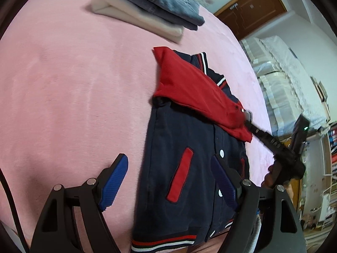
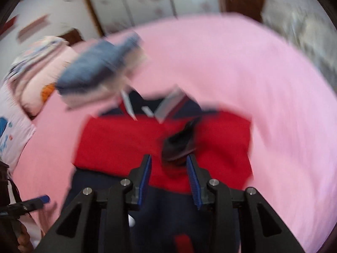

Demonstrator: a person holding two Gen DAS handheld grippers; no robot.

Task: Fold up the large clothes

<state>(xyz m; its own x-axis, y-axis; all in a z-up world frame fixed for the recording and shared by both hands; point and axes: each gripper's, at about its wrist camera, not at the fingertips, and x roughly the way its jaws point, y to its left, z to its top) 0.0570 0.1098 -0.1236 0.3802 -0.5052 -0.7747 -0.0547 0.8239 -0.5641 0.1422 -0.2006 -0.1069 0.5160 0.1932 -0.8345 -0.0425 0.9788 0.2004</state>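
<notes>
Left gripper (image 1: pixel 168 158): ribbed blue pads (image 1: pixel 114 181) are standing wide apart, released and gripping nothing. One finger is hovering over the lower front of the navy-blue varsity jacket with red sleeves and white snap buttons (image 1: pixel 168 137). The other is hanging off the jacket's side, over the pink plush blanket (image 1: pixel 73 84).

Right gripper (image 2: pixel 169 157): blue pads (image 2: pixel 145 181) are showing a moderate gap. The jacket's red sleeve (image 1: pixel 189 84) is filling the space behind that gap, and its dark cuff (image 2: pixel 179 145) is sitting just ahead of the tips. The wrist view is heavily smeared. From the left camera the tips are sitting right at the sleeve end, so I can't tell whether they're pinching fabric or only touching it.

A person's hand (image 1: pixel 271 175) is gripping that tool's handle, out past the jacket's edge.

The jacket is lying flat, front up, on the blanket. The striped rib hem is nearest the left camera and the striped collar is at the far end. The red sleeve is crossing diagonally over the chest, from the shoulder on the left gripper's side to the opposite edge.

Beyond the jacket's collar, well apart from it, a folded blue denim garment (image 1: pixel 151 2) is resting on a folded cream garment (image 1: pixel 137 19).
</notes>
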